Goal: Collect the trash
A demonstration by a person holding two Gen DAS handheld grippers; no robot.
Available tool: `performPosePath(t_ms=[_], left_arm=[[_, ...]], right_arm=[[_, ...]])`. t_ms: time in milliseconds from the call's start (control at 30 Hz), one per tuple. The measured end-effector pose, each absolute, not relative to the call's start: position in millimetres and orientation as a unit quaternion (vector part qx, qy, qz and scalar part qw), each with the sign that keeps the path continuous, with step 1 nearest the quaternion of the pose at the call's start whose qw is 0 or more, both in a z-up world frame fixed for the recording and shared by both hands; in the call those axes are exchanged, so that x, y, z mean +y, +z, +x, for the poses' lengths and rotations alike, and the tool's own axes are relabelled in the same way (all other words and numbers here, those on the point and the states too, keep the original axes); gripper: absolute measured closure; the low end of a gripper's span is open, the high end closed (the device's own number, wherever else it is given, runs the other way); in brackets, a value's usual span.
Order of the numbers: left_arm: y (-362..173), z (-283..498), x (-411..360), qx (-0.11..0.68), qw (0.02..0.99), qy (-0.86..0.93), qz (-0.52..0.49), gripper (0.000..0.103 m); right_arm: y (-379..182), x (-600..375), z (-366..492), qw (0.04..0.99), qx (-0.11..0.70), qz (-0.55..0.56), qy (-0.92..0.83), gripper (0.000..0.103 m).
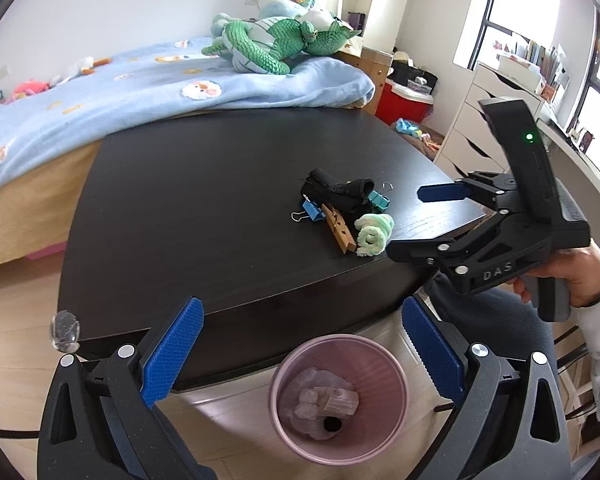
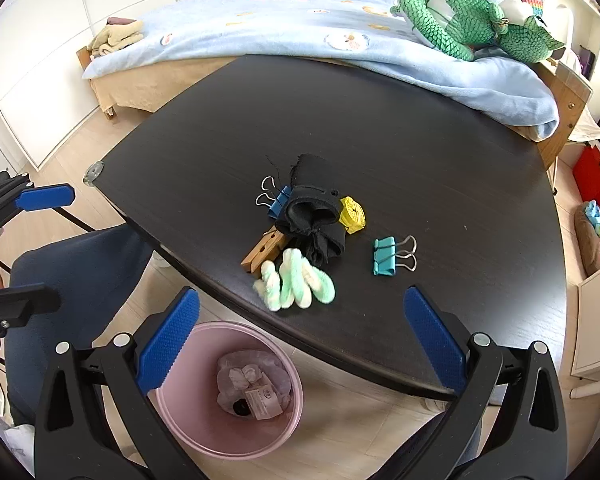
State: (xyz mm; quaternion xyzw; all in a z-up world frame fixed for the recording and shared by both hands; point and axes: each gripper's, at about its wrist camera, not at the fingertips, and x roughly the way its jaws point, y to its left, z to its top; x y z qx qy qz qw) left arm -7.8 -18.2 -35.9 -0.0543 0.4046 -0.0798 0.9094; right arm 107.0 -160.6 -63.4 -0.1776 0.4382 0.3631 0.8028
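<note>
In the left wrist view, the left gripper [image 1: 300,352] hangs with its jaws spread wide and nothing between them, above the near edge of the dark table [image 1: 204,216]. Below it on the floor stands a pink bin [image 1: 340,398] with crumpled paper and a small label inside. Toward the right on the table lies a small heap: a black cloth [image 1: 336,192], a blue binder clip [image 1: 311,211] at its left, a teal binder clip [image 1: 380,199] at its far right, a wooden clothespin [image 1: 340,229] just near of the cloth, and a green-white yarn bundle [image 1: 374,235] beside the clothespin's right. The right gripper [image 1: 414,218] reaches in from the right, jaws wide apart and empty, close to the yarn. Beyond the table is a bed [image 1: 112,96] with a green plush dragon [image 1: 276,44].

In the right wrist view, the right gripper [image 2: 300,332] is wide open and empty over the near table edge [image 2: 380,340], with the green-white yarn bundle [image 2: 296,282] just beyond it. The wooden clothespin [image 2: 262,254] touches the yarn's far left, the black cloth [image 2: 312,216] lies farther, the blue binder clip [image 2: 280,202] at its left, a yellow scrap [image 2: 352,214] at its right. The teal binder clip [image 2: 385,257] lies apart to the right. The pink bin [image 2: 228,392] sits on the floor, near left. The left gripper [image 2: 32,248] shows at the left edge, jaws apart.
</note>
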Motion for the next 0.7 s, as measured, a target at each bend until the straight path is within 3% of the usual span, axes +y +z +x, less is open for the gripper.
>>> performPosePath(t_ms=[100,233,700], left_arm=[[-37.0,-7.3,-16.9,0.406,0.908,-0.08,-0.057,0.007],[-39.9,-5.8,-13.3,0.412,0.905,-0.083,-0.072,0.007],[-43.8,-5.5,-12.4,0.412,0.903,-0.093,-0.078,0.007]], right_arm=[[-66.8,-156.6,111.3,0.798,0.442,-0.18,0.368,0.004],[-73.4,-151.8,114.2,0.791,0.449,-0.188,0.37,0.024],[-83.4,-148.8,119.6,0.783,0.459,-0.19,0.374,0.052]])
